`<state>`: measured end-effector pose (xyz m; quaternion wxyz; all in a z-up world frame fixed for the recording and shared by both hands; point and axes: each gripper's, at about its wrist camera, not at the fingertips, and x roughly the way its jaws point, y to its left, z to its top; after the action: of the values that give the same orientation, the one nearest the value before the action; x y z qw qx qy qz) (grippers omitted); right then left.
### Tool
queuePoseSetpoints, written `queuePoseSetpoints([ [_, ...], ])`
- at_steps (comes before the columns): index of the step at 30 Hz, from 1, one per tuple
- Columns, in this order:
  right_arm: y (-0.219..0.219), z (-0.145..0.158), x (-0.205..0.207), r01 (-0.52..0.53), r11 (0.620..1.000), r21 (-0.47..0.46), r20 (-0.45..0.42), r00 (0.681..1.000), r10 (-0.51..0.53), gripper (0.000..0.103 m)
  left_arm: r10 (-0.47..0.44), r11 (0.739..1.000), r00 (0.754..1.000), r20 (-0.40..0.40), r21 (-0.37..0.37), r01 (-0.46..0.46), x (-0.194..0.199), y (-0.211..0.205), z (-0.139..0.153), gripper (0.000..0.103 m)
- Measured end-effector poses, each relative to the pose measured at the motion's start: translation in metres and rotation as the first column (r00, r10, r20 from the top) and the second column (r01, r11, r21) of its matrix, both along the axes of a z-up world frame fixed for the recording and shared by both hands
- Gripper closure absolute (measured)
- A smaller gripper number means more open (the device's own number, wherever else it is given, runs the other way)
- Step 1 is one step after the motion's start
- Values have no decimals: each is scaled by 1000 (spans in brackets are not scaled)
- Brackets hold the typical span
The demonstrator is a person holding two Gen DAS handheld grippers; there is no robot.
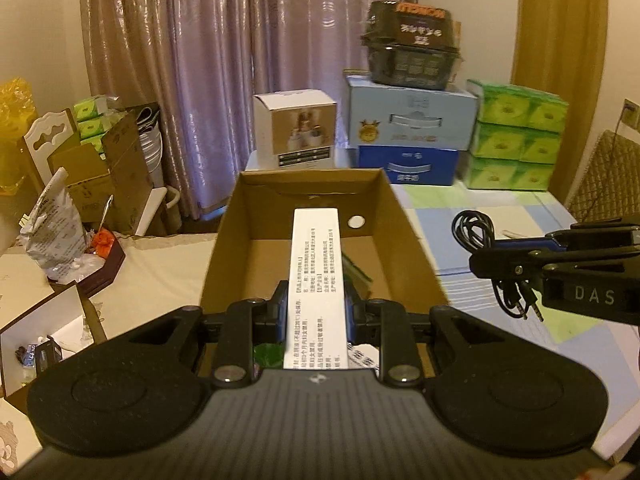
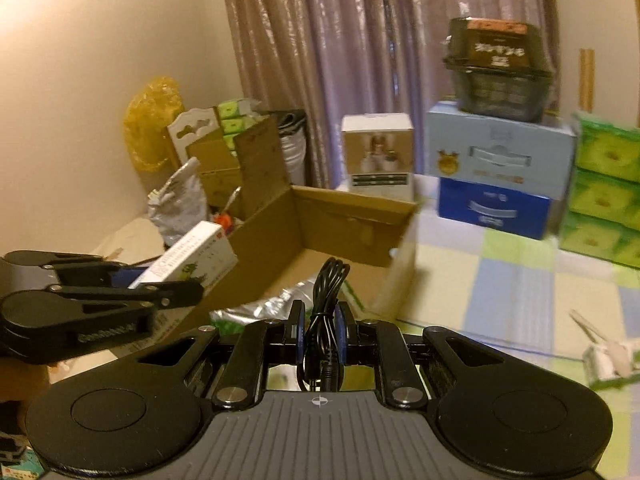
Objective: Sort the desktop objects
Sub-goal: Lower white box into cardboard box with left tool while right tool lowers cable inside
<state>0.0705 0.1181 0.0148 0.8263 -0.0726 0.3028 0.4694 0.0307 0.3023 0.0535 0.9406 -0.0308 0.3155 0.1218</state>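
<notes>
My left gripper (image 1: 318, 304) is shut on a long white medicine box (image 1: 316, 276) with printed text, held over the near end of an open cardboard box (image 1: 228, 248). From the right wrist view the same white box (image 2: 196, 260) shows at the left, above the cardboard box's (image 2: 352, 216) near left edge. My right gripper (image 2: 320, 332) is shut on a coiled black cable (image 2: 326, 292), held near the box's front edge. In the left wrist view the cable (image 1: 476, 228) and right gripper (image 1: 480, 262) hang to the right of the box, with the plugs dangling.
Stacked blue cartons (image 1: 408, 132), a dark basket (image 1: 412, 52), green tissue packs (image 1: 516, 136) and a white carton (image 1: 296, 132) line the far edge of the checked tablecloth (image 1: 520, 320). A silvery packet (image 2: 276, 304) lies inside the box. Small white items (image 2: 604, 356) lie at right.
</notes>
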Motion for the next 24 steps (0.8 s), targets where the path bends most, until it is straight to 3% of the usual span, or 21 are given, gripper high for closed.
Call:
queuePoseSetpoints([
  [6, 27, -14, 12, -13, 1000, -6, -32, 999, 13, 91, 12, 999, 1000, 8, -43, -11, 22, 21, -14, 81],
  [8, 31, -18, 15, -15, 1000, -8, -42, 999, 14, 91, 18, 999, 1000, 11, -51, -17, 27, 27, -17, 68],
  [9, 32, -20, 16, -16, 1000, -8, -49, 999, 15, 91, 21, 999, 1000, 12, -46, -21, 27, 28, -18, 68],
  [22, 38, -30, 24, -16, 1000, 23, -103, 995, 19, 91, 65, 995, 998, 18, -75, -63, 5, 36, -22, 61],
  [23, 38, -29, 25, -22, 999, 40, -109, 994, 26, 89, 65, 995, 998, 16, -74, -64, 4, 35, -22, 60],
  [24, 39, -27, 26, -25, 999, 48, -111, 993, 30, 79, 67, 995, 998, 15, -73, -66, 3, 34, -23, 59],
])
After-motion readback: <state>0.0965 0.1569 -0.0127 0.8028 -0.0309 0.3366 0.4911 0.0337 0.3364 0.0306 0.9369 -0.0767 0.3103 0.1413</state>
